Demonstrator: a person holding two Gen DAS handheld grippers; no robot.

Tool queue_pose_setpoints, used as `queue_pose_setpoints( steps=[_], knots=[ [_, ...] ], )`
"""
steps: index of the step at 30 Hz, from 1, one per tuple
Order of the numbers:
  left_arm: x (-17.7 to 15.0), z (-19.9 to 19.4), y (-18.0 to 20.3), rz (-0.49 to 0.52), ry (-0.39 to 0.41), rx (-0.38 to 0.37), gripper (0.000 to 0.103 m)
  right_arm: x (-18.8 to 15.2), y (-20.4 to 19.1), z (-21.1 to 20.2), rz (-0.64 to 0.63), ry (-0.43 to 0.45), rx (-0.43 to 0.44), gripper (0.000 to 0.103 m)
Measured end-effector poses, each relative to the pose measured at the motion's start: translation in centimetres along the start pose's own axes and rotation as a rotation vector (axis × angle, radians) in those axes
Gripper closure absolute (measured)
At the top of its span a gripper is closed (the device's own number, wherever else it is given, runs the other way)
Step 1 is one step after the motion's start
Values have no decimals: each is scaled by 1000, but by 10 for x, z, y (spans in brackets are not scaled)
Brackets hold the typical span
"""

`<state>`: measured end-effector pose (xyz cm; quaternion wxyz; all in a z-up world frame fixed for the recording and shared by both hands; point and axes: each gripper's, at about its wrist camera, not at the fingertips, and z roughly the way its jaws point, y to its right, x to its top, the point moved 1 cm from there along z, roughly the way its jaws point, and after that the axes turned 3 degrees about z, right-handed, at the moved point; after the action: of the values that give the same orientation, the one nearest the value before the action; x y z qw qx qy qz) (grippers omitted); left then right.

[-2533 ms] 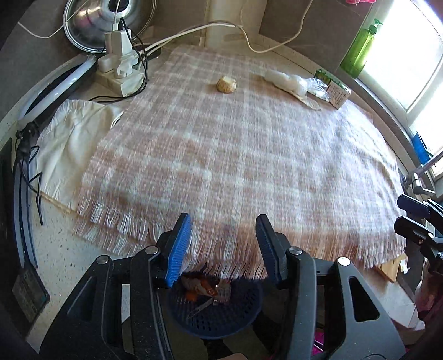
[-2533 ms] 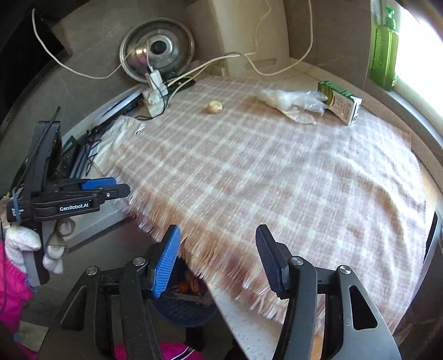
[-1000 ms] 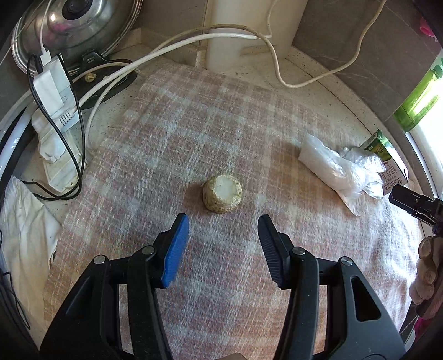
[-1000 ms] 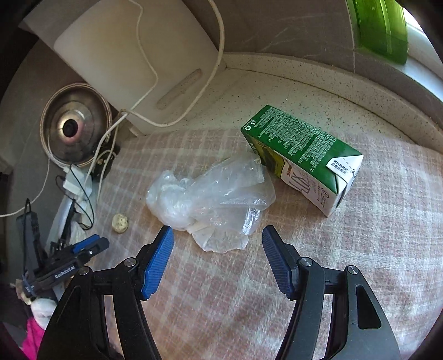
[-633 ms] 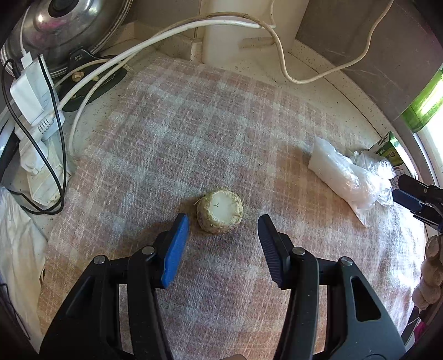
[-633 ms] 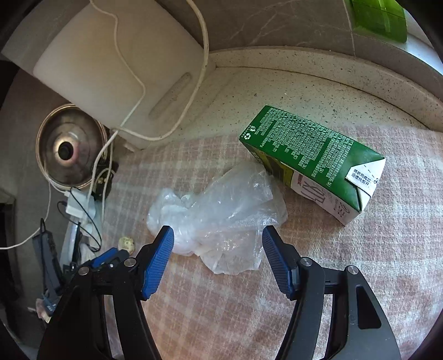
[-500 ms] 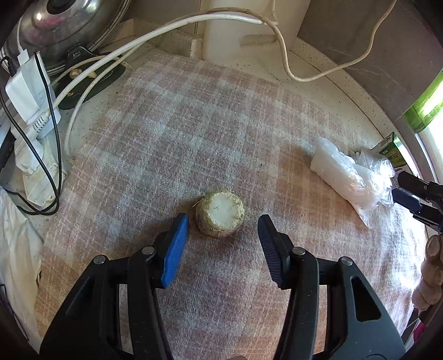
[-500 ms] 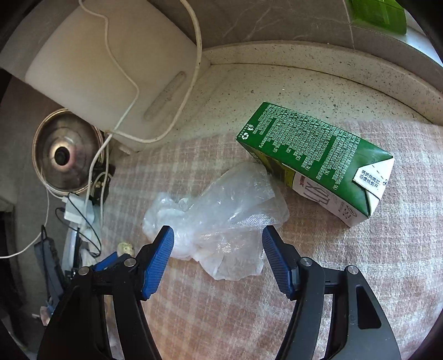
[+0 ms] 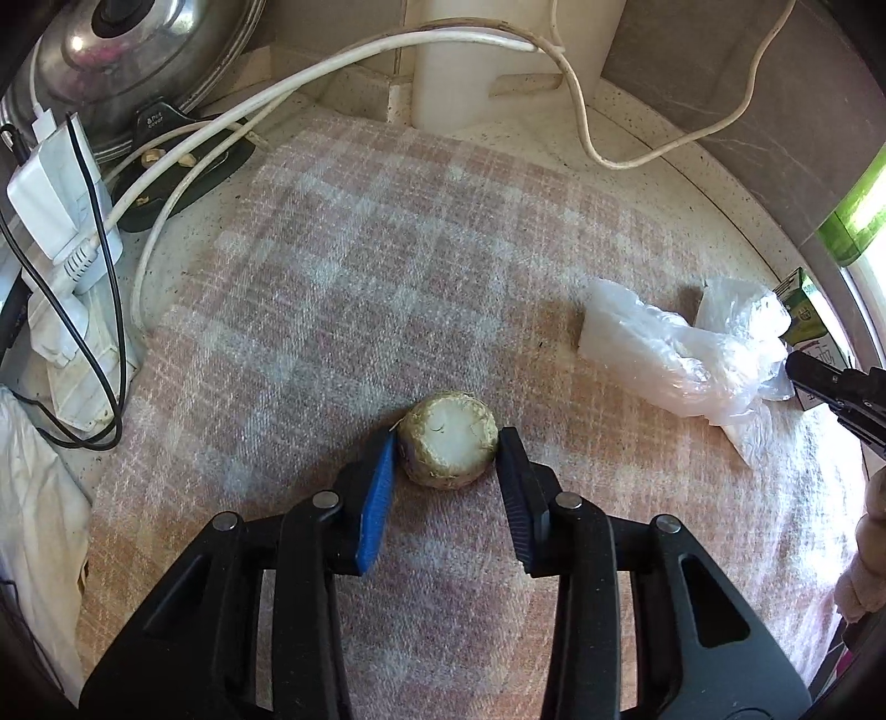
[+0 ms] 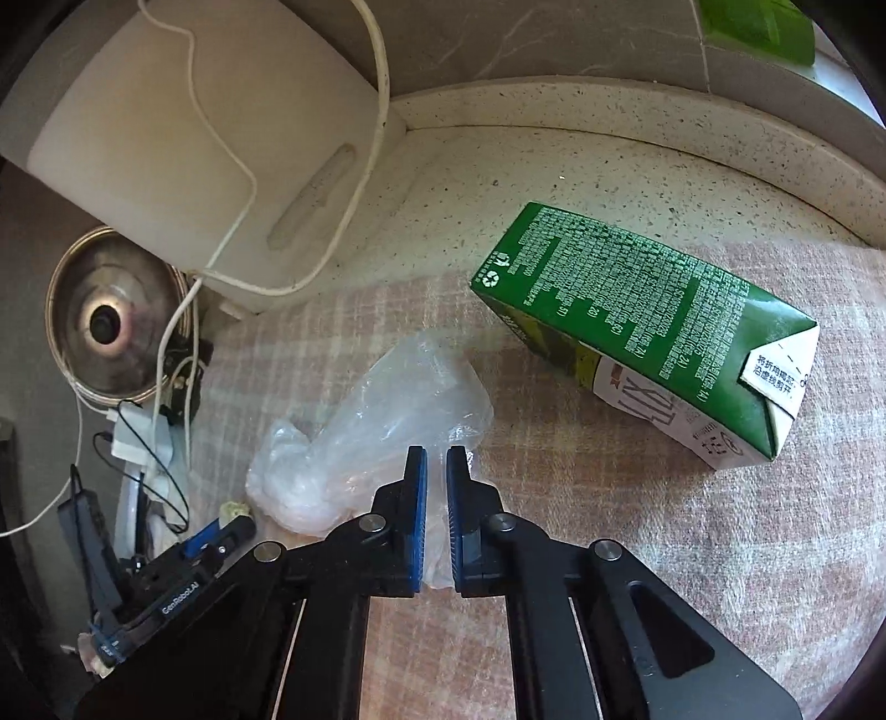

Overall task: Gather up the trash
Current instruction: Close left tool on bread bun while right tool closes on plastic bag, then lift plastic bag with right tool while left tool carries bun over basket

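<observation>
A round beige vegetable stub (image 9: 447, 438) lies on the pink plaid cloth (image 9: 343, 310). My left gripper (image 9: 446, 443) is shut on it, one pad at each side. A crumpled clear plastic bag (image 10: 376, 432) lies on the cloth; my right gripper (image 10: 436, 471) is shut on its near edge. The bag also shows in the left wrist view (image 9: 675, 354), with the right gripper's tip at its right end. A green drink carton (image 10: 648, 327) lies on its side to the right of the bag.
A white cutting board (image 10: 194, 133) leans at the back with white cables (image 9: 332, 61) over it. A metal pot lid (image 9: 127, 61) and a power strip with a charger (image 9: 61, 232) sit at the left. A green bottle (image 10: 758, 27) stands by the window.
Both grippers moved forward and closed: the left onto the vegetable stub, the right onto the plastic bag's edge. Both were open half a second ago.
</observation>
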<state>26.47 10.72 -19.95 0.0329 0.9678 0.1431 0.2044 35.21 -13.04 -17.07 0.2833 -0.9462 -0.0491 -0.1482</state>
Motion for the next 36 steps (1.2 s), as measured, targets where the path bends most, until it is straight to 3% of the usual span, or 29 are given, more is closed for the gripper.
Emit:
queue_pose_setpoints(
  steps=[12,15,17,19,25,33,35,36],
  knots=[
    [-10,-16,-9,-33,24,-28,67,-12,-34,-32,-177,61,49,103],
    [-11,-21,-10,-29,32,-26,67,-11,-44,-22,-258,19,31,101],
    [-13,-25,-12,-35,41,-30,67,-13,-56,-14,-350,0,14,84],
    [-16,-28,-14,-41,45,-34,67,-19,-73,-7,-471,3,-7,51],
    [-28,-39,-26,-67,50,-21,67,-39,-121,23,-823,-59,-87,42],
    [-46,-58,-48,-112,66,-4,67,-63,-132,68,-1108,-35,-319,42],
    [-51,-63,-53,-126,72,-3,67,-66,-133,69,-1138,-27,-332,52],
    [-52,-66,-54,-131,75,-3,67,-66,-133,69,-1140,-29,-338,69]
  ],
)
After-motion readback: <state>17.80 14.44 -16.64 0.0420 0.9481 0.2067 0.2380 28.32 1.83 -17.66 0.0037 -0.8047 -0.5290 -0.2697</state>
